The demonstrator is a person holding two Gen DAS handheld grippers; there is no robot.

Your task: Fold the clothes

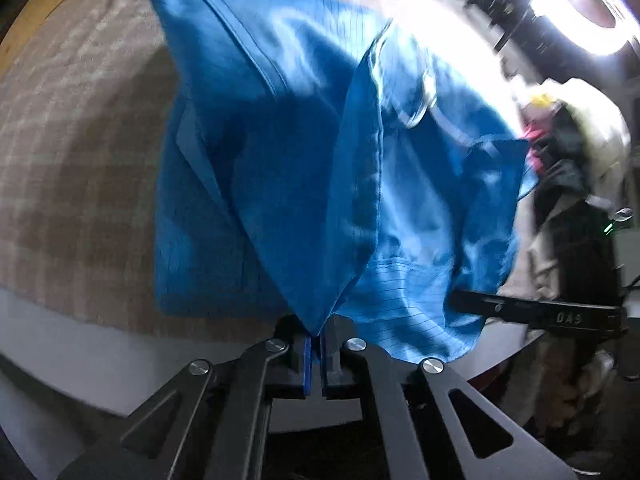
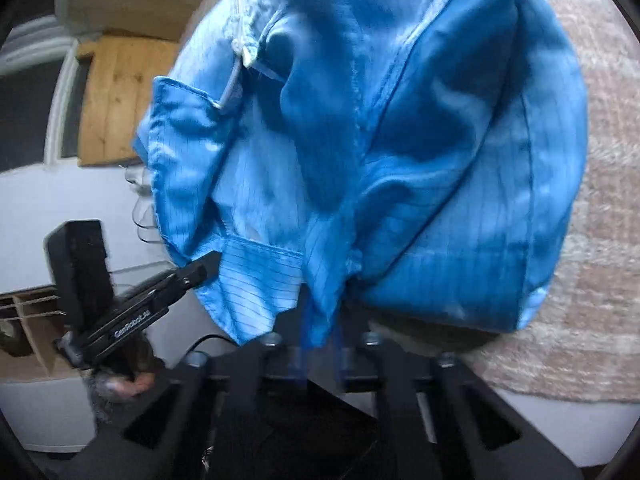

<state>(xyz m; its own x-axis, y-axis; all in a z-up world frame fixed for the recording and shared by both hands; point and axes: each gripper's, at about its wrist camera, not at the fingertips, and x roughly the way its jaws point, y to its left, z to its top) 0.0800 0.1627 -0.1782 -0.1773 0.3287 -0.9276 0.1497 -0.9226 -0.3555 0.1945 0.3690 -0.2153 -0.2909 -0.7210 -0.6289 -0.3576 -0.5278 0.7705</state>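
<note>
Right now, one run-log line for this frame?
left gripper: shut on blue garment | right gripper: shut on blue garment | garment over checked cloth

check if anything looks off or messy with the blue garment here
Nothing damaged or spilled. The blue garment is bunched and creased over the checked cloth, pinched by the left hand-held gripper and right hand-held gripper.

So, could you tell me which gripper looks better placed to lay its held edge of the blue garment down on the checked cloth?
Probably the left gripper: shut on the blue garment, with the checked cloth beneath. The right gripper grips nearer the edge.
</note>
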